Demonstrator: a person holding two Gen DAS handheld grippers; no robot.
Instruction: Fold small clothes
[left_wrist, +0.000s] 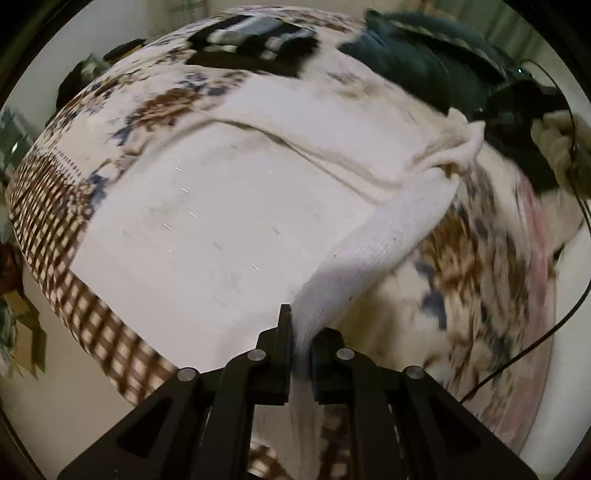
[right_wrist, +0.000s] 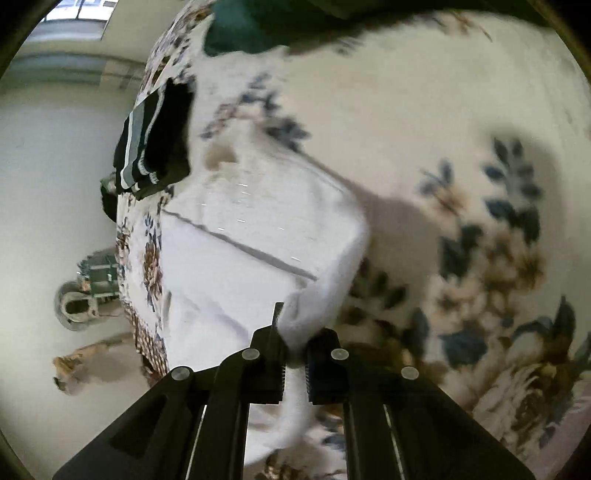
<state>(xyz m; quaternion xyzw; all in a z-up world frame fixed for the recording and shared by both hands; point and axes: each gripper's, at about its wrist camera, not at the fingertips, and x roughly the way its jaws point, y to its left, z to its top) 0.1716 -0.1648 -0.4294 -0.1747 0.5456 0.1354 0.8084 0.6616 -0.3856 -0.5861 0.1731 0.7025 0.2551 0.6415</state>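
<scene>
Both tools were busy. The left tool (left_wrist: 301, 343) had its black jaws pinched narrow on the ribbed hem of the white knit garment (left_wrist: 229, 206), and that hem rose from the fabric straight up into the grip. The right tool (right_wrist: 295, 350) was clamped the same way on another bunched corner of the white cloth (right_wrist: 258, 236), lifted clear of the surface below. In the left wrist view, the right tool (left_wrist: 517, 122) showed as a dark blurred shape at the garment's far gathered corner.

The rest of the garment lay spread flat across a cream bedspread with brown and blue flowers (right_wrist: 461, 166), its border a brown check pattern (left_wrist: 55, 221). A long crease ran across the white fabric in the right wrist view, and a fold ridge crossed it in the left.

No bins or baskets showed clearly; the clothes sat loose on the bedspread. Beyond the white piece lay a folded black garment with grey and white stripes (right_wrist: 155, 140), close to the edge. A dark green bundle of cloth (left_wrist: 424, 48) sat further back, well apart from the striped one. A thin black cable (left_wrist: 576, 184) curved past on the right. Down on the pale floor (right_wrist: 55, 184), a round grey object (right_wrist: 74, 306) stood near the bedspread's edge, too blurred to name.
</scene>
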